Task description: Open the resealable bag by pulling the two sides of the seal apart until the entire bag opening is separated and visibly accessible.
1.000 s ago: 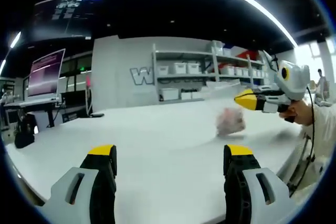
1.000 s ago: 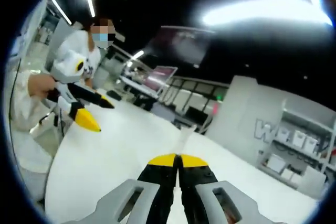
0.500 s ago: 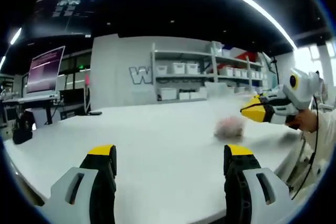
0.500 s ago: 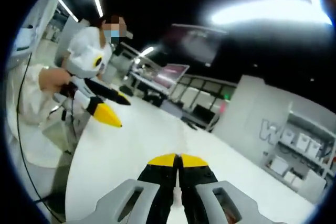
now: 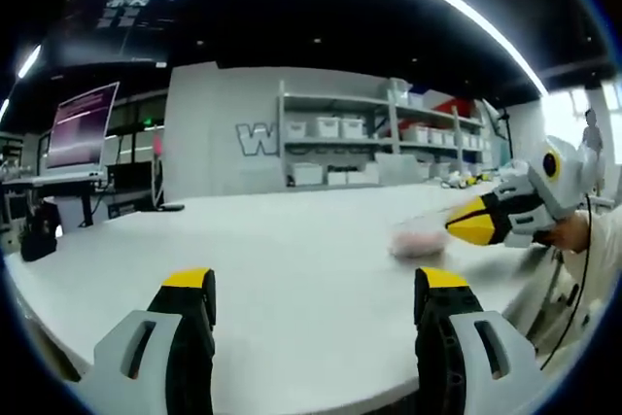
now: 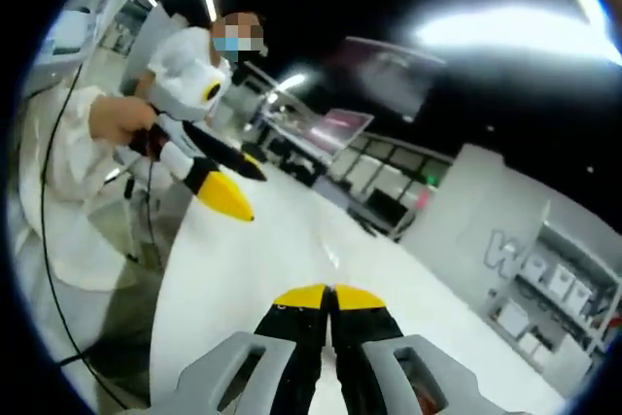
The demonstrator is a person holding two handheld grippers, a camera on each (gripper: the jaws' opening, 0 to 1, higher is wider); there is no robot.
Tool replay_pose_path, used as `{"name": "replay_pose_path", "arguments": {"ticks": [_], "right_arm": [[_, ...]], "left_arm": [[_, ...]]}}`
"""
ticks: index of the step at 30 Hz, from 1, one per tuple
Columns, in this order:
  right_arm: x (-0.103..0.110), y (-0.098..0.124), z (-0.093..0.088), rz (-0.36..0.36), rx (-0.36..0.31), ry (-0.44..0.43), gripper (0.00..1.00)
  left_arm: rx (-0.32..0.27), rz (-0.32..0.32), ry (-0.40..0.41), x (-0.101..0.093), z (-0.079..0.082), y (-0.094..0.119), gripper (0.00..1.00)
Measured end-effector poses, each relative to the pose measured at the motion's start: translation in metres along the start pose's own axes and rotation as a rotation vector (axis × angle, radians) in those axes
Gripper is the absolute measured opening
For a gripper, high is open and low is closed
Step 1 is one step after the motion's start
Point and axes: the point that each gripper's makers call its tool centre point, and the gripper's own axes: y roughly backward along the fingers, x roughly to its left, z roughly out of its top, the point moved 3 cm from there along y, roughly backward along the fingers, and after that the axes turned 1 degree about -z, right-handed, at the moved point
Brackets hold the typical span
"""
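Left gripper view: left gripper (image 5: 316,308) jaws spread, over bare table (image 5: 292,250). Bag (image 5: 420,240) lies far right, touching right gripper (image 5: 483,224).

Right gripper view: right gripper (image 6: 330,300) jaws pressed together; whether they pinch the bag, cannot tell. Risk: one-sided pull drags the bag, seal stays closed.

Resealable bag (image 5: 420,240), blurred pinkish lump, lying low on white table (image 5: 292,259)

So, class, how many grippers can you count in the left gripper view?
2: the left gripper at the bottom, open; the right gripper at the right edge, beside the bag on the table.
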Motion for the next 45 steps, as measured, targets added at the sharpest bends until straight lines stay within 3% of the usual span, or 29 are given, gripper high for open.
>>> {"name": "replay_pose_path", "arguments": {"ticks": [16,35,42,45], "right_arm": [[0.011,0.003,-0.008,0.043,0.052,0.006,0.00],[0.029,0.015,0.000,0.080,0.075,0.041,0.03],[0.032,0.022,0.003,0.089,0.078,-0.031,0.09],[0.034,0.025,0.008,0.090,0.058,-0.116,0.12]], "left_arm": [[-0.004,-0.024,0.019,-0.006,0.002,-0.002,0.83],[-0.004,-0.026,0.031,-0.006,0.000,-0.001,0.83],[-0.015,-0.023,0.038,-0.003,0.002,0.001,0.83],[-0.016,-0.021,0.046,-0.002,0.001,0.002,0.83]]}}
